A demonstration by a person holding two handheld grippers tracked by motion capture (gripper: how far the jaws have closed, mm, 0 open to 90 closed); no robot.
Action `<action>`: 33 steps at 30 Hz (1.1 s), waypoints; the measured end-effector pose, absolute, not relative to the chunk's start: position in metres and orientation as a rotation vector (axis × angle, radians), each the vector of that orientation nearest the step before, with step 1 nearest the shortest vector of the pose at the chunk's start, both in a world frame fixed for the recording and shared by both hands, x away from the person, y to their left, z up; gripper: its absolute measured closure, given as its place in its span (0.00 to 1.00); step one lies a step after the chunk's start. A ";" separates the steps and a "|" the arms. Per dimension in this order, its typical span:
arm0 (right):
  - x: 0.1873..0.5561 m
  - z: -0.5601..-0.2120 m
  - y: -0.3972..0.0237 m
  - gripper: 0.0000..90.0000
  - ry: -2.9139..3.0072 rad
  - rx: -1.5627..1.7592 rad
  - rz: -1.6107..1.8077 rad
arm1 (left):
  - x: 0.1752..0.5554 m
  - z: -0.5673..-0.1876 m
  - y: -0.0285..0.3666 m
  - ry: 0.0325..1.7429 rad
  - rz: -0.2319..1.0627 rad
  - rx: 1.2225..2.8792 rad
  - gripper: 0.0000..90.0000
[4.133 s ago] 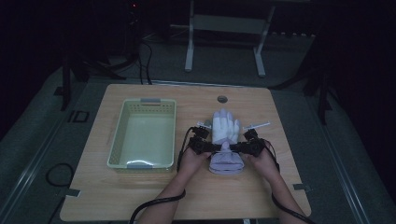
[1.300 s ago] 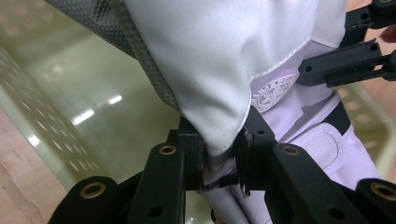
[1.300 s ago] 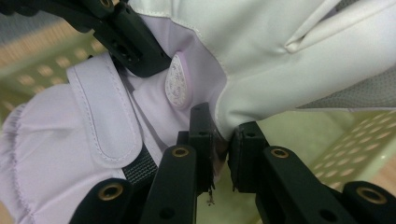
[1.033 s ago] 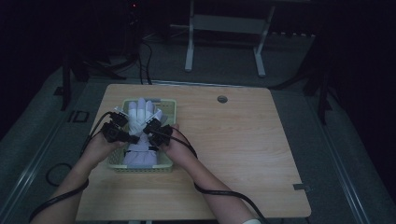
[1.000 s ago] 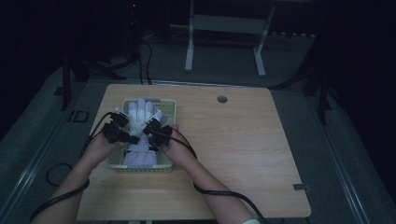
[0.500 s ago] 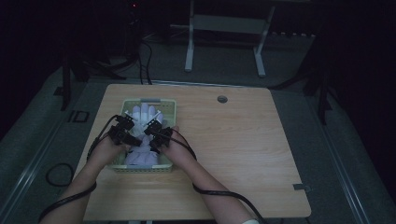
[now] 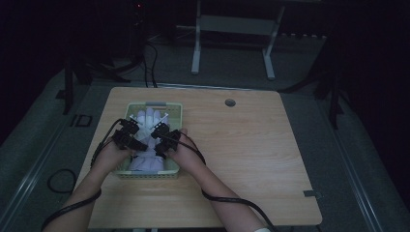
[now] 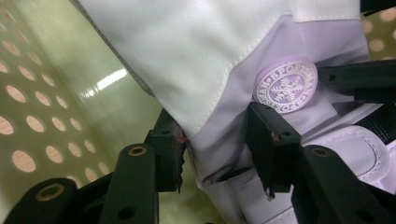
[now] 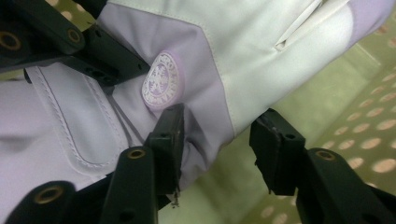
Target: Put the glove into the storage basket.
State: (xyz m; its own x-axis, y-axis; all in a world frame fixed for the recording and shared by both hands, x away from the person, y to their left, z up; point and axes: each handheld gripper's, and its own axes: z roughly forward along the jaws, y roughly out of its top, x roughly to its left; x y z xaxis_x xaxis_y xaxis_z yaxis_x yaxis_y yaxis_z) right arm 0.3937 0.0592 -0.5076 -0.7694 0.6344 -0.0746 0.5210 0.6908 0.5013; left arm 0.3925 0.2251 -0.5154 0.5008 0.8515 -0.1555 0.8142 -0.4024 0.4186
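Glove [image 7: 149,140] lodged inside green basket [image 7: 175,107] at table's left edge; placement judged nearly done. Left gripper [image 8: 217,149] jaws just opening, glove edge between, pads barely off. Right gripper [image 9: 219,140] likewise, gap visible. Remaining: withdrawal of both

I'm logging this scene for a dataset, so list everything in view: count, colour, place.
glove: one, white and lilac, round lilac badge, lying in the basket
basket: one, pale green, perforated walls, left part of the table
table: one, light wood, round dark grommet near its far edge
frame legs: two, pale grey, on the floor beyond the table
left gripper: one, black, glove edge between its jaws, which have just been opening
right gripper: one, black, glove edge between its jaws, likewise just opening
forearms: two, entering from below
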 end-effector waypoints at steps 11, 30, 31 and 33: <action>0.394 -0.487 0.042 0.31 2.684 0.856 0.846 | 0.383 -0.490 0.240 1.337 0.252 2.097 0.16; 0.388 -0.459 -0.006 0.17 2.653 0.789 1.060 | 0.352 -0.472 0.231 1.233 0.347 1.960 0.03; 0.388 -0.458 -0.010 0.17 2.647 0.793 1.074 | 0.351 -0.472 0.229 1.227 0.339 1.951 0.03; 0.387 -0.456 -0.016 0.16 2.638 0.792 1.097 | 0.347 -0.470 0.226 1.204 0.330 1.925 0.03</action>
